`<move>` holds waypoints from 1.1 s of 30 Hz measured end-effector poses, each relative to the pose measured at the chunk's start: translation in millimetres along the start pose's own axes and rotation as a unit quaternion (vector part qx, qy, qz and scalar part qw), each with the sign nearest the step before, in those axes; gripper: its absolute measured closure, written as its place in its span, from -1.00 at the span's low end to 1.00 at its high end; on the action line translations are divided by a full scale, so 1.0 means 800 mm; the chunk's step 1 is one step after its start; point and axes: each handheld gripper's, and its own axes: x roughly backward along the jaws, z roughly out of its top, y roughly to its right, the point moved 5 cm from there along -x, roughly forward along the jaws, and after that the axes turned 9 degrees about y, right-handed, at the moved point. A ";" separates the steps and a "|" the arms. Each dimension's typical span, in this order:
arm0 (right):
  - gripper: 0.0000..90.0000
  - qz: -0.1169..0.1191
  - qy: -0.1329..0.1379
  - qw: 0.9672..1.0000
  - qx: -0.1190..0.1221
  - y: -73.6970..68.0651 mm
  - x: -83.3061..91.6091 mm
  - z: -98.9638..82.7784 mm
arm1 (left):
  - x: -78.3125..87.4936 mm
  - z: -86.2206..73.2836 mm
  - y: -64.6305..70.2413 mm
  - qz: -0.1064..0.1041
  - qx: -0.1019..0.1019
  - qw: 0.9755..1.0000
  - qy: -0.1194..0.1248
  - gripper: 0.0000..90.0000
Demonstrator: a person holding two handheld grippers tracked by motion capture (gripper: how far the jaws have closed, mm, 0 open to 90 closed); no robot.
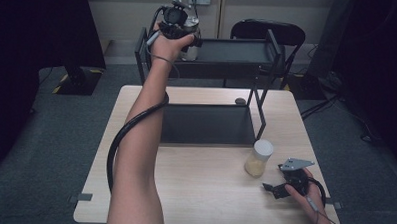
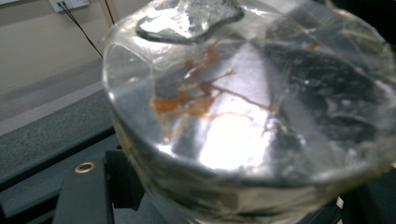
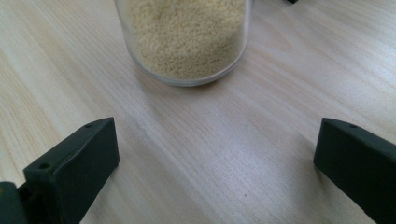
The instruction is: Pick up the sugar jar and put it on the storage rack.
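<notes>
While both hands sit as pictured, the entries read:

Left gripper (image 1: 185, 39): raised at the far end of the scene, over the upper tray of the black two-tier rack (image 1: 238, 52); jaws closed on the clear jar (image 1: 191, 26).
Clear jar: at the left end of the rack's upper tray; the left gripper view looks from very close at its transparent lid (image 2: 243, 88), glare across it, orange-brown streaks inside. Whether its base rests on the tray cannot be told.
Right gripper (image 1: 271, 190): low on the wooden table (image 1: 203, 192), near the right front corner; jaws wide apart, nothing between them, bare wood between the tips in the right gripper view.
Grain jar (image 1: 259, 157): upright on the table, white lid, pale yellow grains (image 3: 187, 37) filling the lower part; just ahead of the right gripper, apart from it.
Rack, lower tray (image 1: 206, 123): stands on the table's far half.
</notes>
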 end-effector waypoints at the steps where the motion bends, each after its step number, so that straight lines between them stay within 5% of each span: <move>1: -1.00 0.000 0.000 1.000 0.000 0.000 0.000 0.000 | 0.000 0.000 0.000 0.000 0.000 1.000 0.000 -0.32; 4: -1.00 0.000 0.000 1.000 0.000 0.000 0.000 0.000 | 0.000 -0.001 -0.001 -0.002 0.007 1.000 0.002 -0.36; 5: -1.00 0.000 0.000 1.000 0.000 0.000 0.000 0.000 | 0.001 -0.002 -0.003 -0.002 0.026 1.000 0.003 -0.42; 9: -1.00 0.000 0.000 1.000 0.000 0.000 0.000 0.000 | 0.005 -0.006 -0.003 0.006 0.038 0.999 0.008 -0.72; 17: -1.00 0.000 0.000 1.000 0.000 0.000 0.000 0.000 | 0.019 -0.010 0.000 0.005 0.052 0.998 0.020 -0.97; 26: -1.00 0.000 0.000 1.000 0.001 0.000 0.000 0.000 | 0.033 -0.017 0.012 -0.009 0.042 0.999 0.030 -0.97; 33: -1.00 0.000 0.001 1.000 0.000 0.000 0.000 0.000 | 0.043 -0.024 0.025 0.000 0.038 0.999 0.030 -0.99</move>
